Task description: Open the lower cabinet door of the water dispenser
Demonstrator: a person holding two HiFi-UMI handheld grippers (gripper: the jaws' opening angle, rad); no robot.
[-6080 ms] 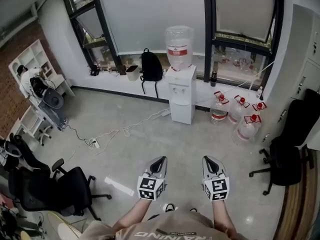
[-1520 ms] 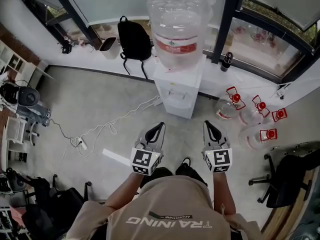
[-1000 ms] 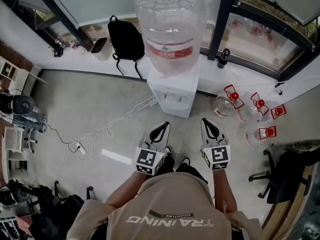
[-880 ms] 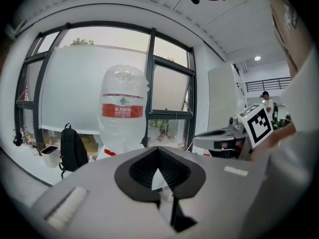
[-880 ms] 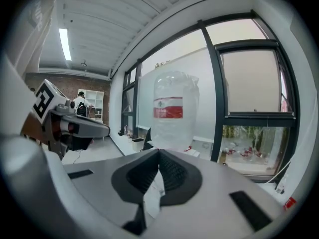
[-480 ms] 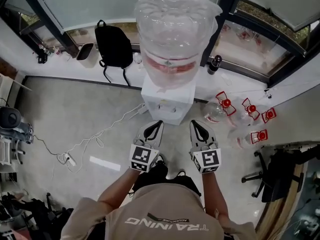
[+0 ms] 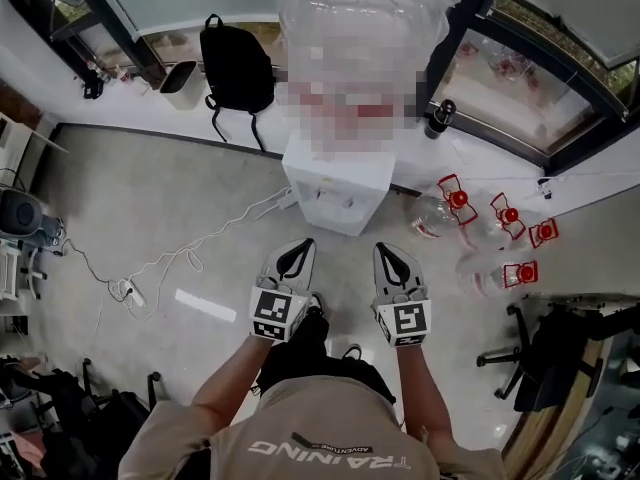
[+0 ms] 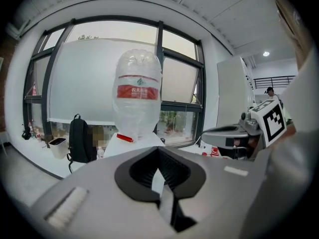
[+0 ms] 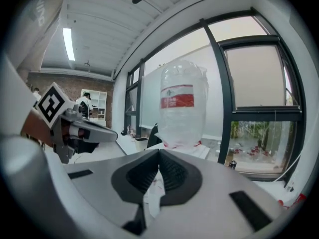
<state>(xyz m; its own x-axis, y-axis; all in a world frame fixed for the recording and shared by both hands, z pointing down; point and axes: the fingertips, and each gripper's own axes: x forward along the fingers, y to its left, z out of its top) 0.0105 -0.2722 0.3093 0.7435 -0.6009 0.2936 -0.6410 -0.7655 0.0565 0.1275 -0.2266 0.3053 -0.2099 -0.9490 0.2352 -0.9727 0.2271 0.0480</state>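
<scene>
Dead ahead at twelve o'clock: a white water dispenser (image 7: 335, 183) stands on the grey floor (image 7: 150, 188) against the window wall, just beyond both sets of tips.
On top: a big clear plastic water bottle (image 7: 355, 18) sits upturned in the dispenser, its red label band showing in both gripper views.
Lower cabinet door: it's on the front face toward the person, seen so steeply from above that its state can't be made out. The gripper bodies cover it in their own views.
Left tongs (image 7: 292, 253): together with nothing between them, aimed at the dispenser's front from six o'clock and apart from it.
Right tongs (image 7: 392, 258): together too, and empty, sitting side by side with the left pair at its three o'clock.
Ten o'clock of the dispenser: a black backpack (image 7: 237, 68) leans against the window wall.
Three o'clock of the dispenser: red-capped clear water bottles (image 7: 490, 233) are clustered on the floor.
Eight o'clock of the dispenser: a white cable (image 7: 200, 248) trails across the floor.
</scene>
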